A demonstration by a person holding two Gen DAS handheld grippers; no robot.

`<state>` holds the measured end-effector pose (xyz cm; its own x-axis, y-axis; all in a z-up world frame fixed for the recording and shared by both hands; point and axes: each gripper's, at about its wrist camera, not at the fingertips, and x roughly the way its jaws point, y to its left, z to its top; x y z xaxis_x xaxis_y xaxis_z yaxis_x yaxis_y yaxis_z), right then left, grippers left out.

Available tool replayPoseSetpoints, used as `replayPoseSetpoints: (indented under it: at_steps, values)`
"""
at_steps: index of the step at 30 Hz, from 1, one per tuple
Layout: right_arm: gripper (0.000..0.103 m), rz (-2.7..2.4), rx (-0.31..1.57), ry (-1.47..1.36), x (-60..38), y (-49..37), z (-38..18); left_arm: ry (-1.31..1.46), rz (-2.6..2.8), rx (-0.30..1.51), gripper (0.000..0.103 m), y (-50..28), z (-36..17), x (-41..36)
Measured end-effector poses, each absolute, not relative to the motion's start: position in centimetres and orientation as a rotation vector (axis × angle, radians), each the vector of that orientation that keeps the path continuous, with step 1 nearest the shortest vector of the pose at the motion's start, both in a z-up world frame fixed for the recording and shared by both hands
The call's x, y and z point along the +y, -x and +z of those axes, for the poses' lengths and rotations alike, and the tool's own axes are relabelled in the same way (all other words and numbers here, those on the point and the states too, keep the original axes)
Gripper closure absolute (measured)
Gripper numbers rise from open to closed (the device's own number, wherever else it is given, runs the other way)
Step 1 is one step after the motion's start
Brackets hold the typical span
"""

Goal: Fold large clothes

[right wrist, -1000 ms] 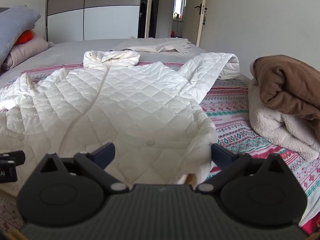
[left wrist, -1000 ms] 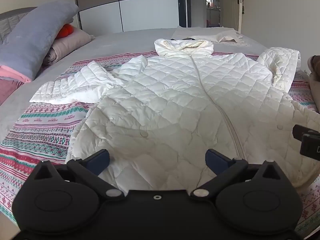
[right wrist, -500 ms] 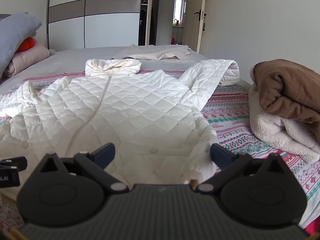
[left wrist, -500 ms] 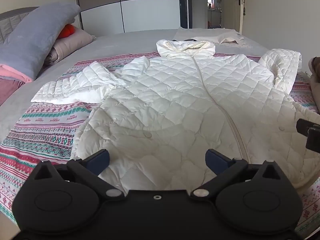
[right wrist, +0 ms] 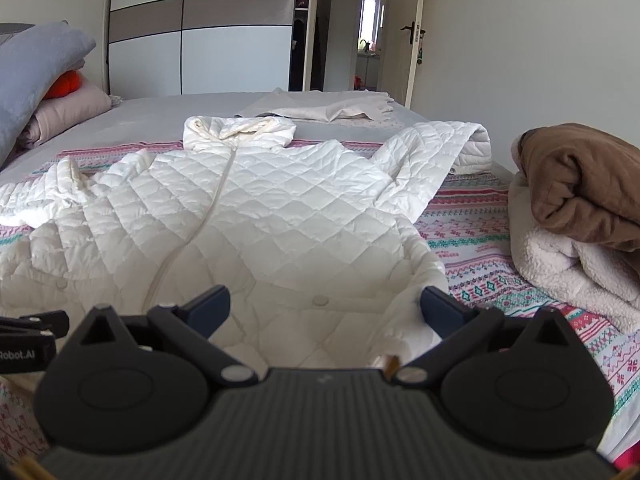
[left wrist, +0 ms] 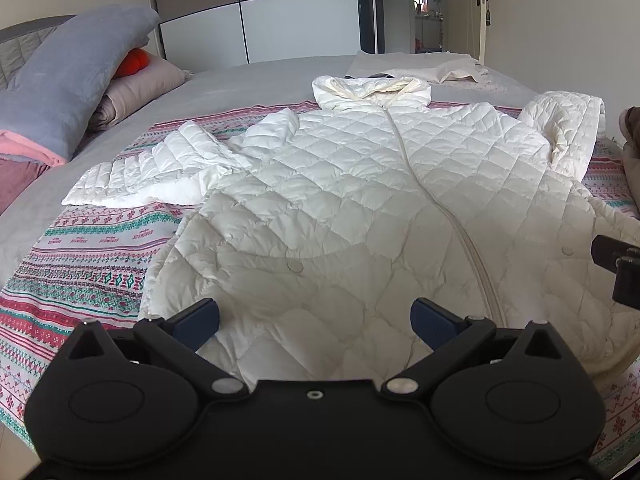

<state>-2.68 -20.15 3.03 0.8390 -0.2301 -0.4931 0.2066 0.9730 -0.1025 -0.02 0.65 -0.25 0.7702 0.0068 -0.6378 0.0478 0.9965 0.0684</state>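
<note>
A white quilted hooded coat (left wrist: pixel 360 200) lies flat, front up, on a patterned bedspread (left wrist: pixel 88 252), hood toward the far side, one sleeve out to the left, the other folded up at the right. It also shows in the right wrist view (right wrist: pixel 260 216). My left gripper (left wrist: pixel 314 316) is open and empty, just above the coat's hem left of the zipper. My right gripper (right wrist: pixel 324 312) is open and empty over the hem's right part. The right gripper's edge shows at the right of the left wrist view (left wrist: pixel 620 264).
Grey and pink pillows (left wrist: pixel 76 80) are stacked at the left. A brown and cream blanket pile (right wrist: pixel 580 216) sits at the right. A folded beige garment (right wrist: pixel 320 110) lies beyond the hood. Wardrobe doors (right wrist: pixel 200 40) and an open doorway stand behind the bed.
Both grippers have drawn back slightly and tilted up, so the coat sits a little lower in both views. The coat has not moved. Both grippers stay open.
</note>
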Motion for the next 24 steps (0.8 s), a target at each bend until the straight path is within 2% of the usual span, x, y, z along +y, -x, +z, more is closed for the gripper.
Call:
replayPoseSetpoints:
  at_steps: [24]
  values:
    - [0.000, -0.231, 0.530, 0.048, -20.26, 2.63, 2.86, -0.065, -0.034, 0.684, 0.000, 0.14, -0.08, 0.71]
